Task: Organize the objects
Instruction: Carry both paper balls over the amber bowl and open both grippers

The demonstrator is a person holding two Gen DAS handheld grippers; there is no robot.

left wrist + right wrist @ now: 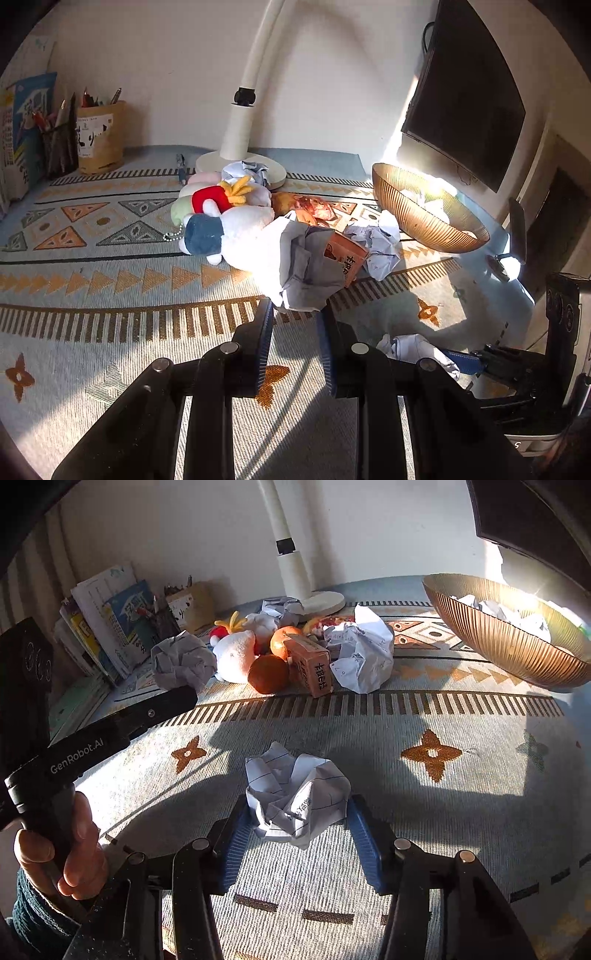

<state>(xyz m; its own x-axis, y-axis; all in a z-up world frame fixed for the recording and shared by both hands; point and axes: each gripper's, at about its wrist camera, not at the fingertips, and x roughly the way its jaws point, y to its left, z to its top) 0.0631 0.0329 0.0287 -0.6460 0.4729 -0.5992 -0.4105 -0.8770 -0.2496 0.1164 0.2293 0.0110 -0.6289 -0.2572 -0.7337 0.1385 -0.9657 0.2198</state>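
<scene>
Surface: patterned woven tablecloth (480,738) in grey, blue and orange, half in hard sunlight, against a pale wall.
Landmark: I take the ribbed brown bowl (424,221); it sits at the far right of the cloth and already has crumpled white sheets in it.
Right gripper (295,805): its blue pads (236,845) stand partly apart and meet both sides of the lined paper ball (295,794), so I read it as clamped on that ball.
Lined paper ball, place: on the cloth, well short of the bowl on my near side and off to its left, right at the tool's tips.
Lined paper ball, look: white sheet with ruled lines and some dark writing, crushed into a loose lump with sharp folds, in shadow.
Left gripper (296,310): jaws drawn nearly together, pinching the lower edge of the grey paper ball (306,266).
Grey paper ball, place: left of the bowl, in front of the pile, sticking up past the fingertips.
Grey paper ball, look: bigger, greyish in shade, bright white where sun strikes it, deeply creased.
Pile: soft toys (221,218), two oranges (269,674), a small brown box (310,664) and more crumpled paper (364,657), all left of the bowl.
Hand (74,849): I see it wrapped round the left tool's grip, far left of the bowl.
</scene>
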